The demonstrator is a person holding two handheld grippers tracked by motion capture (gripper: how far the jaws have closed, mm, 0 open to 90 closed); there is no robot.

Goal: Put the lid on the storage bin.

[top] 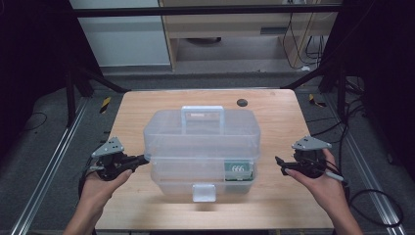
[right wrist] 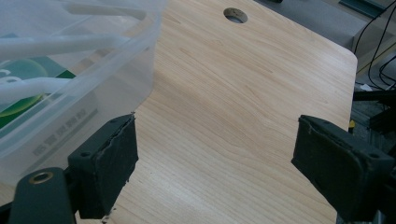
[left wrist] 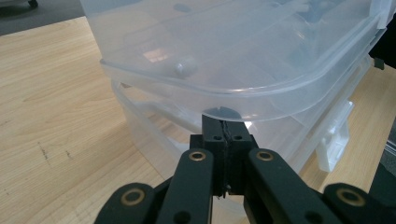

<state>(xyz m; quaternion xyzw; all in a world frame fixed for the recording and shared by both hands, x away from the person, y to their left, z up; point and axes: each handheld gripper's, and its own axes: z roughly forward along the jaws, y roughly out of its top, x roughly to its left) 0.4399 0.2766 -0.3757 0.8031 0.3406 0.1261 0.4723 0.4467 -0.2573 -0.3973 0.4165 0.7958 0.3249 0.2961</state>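
We have a clear plastic box [top: 201,147] sitting mid-desk [top: 274,105], its long axis running across us from left to right, handle [top: 202,119] up on the lid and a white latch [top: 203,192] facing our side. Inside its right front corner we can make out a green card [top: 238,170].

Our left hand-held gripper [top: 145,159] sits at the box's left end, jaws pressed together with nothing between them, their tips just under the overhanging lid rim [left wrist: 243,88] where lid meets base. In the left gripper view the closed tips point straight at that seam; whether they actually touch the plastic we cannot tell.

Our right hand-held gripper [top: 279,162] stands off the right end, jaws spread wide and empty, with bare desk between them in the right gripper view; the box wall [right wrist: 88,88] lies just beyond its left pad [right wrist: 109,163].

So the box lies between our two hands, inward from each. The left is the nearer, already at the rim; the right is near but apart. We judge that any lift or opening turns on that left-end seam, with the right hand closing in along the box's long axis to steady the far end.
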